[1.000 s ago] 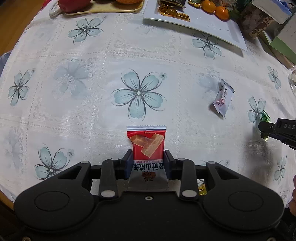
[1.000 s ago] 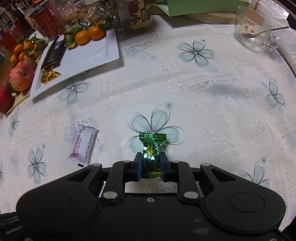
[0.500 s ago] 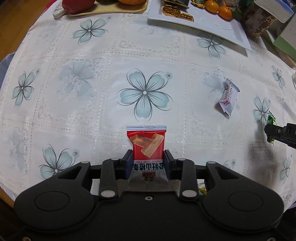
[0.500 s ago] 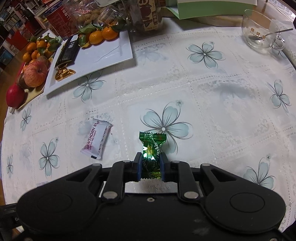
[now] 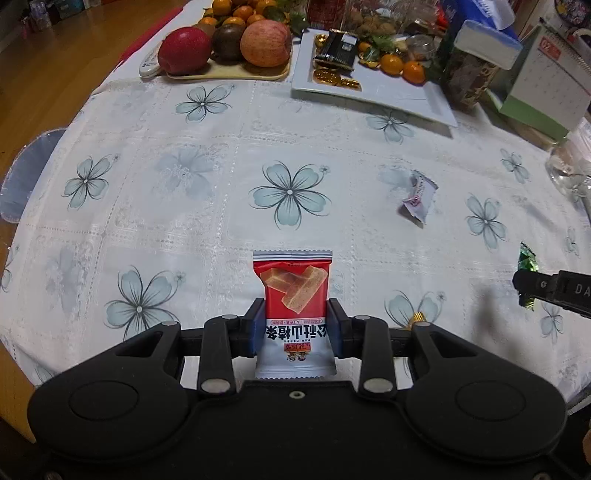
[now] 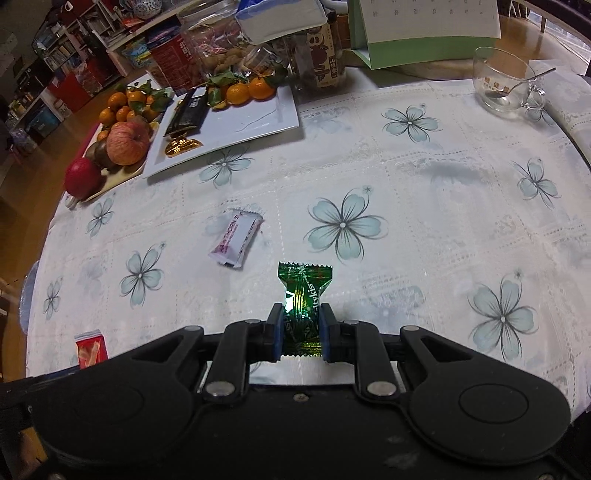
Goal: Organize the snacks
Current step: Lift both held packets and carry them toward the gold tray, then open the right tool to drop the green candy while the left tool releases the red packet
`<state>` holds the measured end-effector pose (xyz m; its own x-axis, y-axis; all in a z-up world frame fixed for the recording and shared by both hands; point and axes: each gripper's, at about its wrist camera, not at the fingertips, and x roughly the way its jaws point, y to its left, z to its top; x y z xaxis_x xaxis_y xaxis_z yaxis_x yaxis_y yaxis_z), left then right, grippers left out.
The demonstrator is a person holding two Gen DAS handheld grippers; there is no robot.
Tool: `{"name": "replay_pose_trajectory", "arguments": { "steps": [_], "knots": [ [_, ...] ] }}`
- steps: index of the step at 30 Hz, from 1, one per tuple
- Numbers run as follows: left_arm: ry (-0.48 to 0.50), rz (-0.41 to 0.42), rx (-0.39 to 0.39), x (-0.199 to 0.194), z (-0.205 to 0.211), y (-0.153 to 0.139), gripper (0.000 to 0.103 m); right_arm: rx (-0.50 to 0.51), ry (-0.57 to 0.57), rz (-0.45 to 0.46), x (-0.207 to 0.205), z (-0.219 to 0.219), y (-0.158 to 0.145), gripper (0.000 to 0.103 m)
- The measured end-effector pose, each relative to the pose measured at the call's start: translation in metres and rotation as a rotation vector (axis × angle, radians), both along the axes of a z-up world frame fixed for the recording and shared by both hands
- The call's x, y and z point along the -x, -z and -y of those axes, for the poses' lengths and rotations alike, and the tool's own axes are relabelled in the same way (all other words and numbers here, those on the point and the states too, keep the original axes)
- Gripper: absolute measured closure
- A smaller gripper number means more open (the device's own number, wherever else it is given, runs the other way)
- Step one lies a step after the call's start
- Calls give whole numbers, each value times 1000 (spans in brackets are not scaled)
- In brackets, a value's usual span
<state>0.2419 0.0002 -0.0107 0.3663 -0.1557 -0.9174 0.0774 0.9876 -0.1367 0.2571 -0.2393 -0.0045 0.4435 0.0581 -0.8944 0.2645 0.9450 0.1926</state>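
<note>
Left gripper (image 5: 295, 328): clenched on the red packet (image 5: 294, 295); both pads press its sides, and the packet stands upright between them, above the cloth.
Right gripper (image 6: 302, 328): clenched on the green candy (image 6: 303, 302); the wrapper's twisted top sticks out past the pads.
White candy (image 6: 236, 238): lies flat on the cloth, apart from both grippers, between them and the white tray.
Tabletop (image 5: 184, 221): rounded edge, covered by a white lace-pattern cloth printed with pale blue-grey flowers; the cloth's middle is bare apart from the white candy.
White tray (image 6: 255, 123): rectangular, at the far side of the tabletop; carries a dark packet (image 6: 188, 112), gold-foil pieces (image 6: 181, 144) and mandarins (image 6: 247, 90) with leaves.
Fruit tray (image 5: 221, 74): beige, just beside the white tray; holds a red apple (image 5: 184, 50), a paler apple (image 5: 265, 42), a dark round fruit between them, and more mandarins behind.
Remote (image 5: 149, 66): white, touching the fruit tray's near-left corner.
Glass cup (image 6: 506, 83): clear, with a handle, a spoon resting inside; near the far right edge in the right wrist view.
Back of tabletop: jars and tins of food, a blue-topped box, and a green-based desk calendar (image 6: 424, 31) standing upright.
Room: wooden floor (image 5: 44, 74) beyond the tabletop's edge; cluttered shelves of boxes and books along the far wall in the right wrist view.
</note>
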Motion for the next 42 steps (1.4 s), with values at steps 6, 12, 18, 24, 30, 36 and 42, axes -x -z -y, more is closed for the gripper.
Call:
{"name": "replay_pose_trajectory", "arguments": {
  "steps": [6, 12, 18, 24, 30, 36, 42],
  "knots": [
    [38, 131, -24, 57, -8, -11, 60, 73, -28, 111, 71, -11, -16, 82],
    [17, 77, 42, 92, -22, -2, 60, -13, 0, 139, 141, -4, -12, 82],
    [-9, 46, 67, 118, -29, 5, 60, -83, 5, 156, 182, -3, -7, 82],
    [33, -53, 129, 126, -28, 19, 60, -100, -88, 149, 183, -19, -5, 82],
    [2, -54, 93, 119, -23, 26, 60, -121, -144, 87, 174, -34, 10, 82],
    [-9, -60, 86, 111, -18, 31, 60, -123, -180, 42, 167, -46, 22, 82],
    [5, -55, 87, 107, -12, 31, 60, -124, -204, 8, 159, -57, 32, 81]
  ]
}}
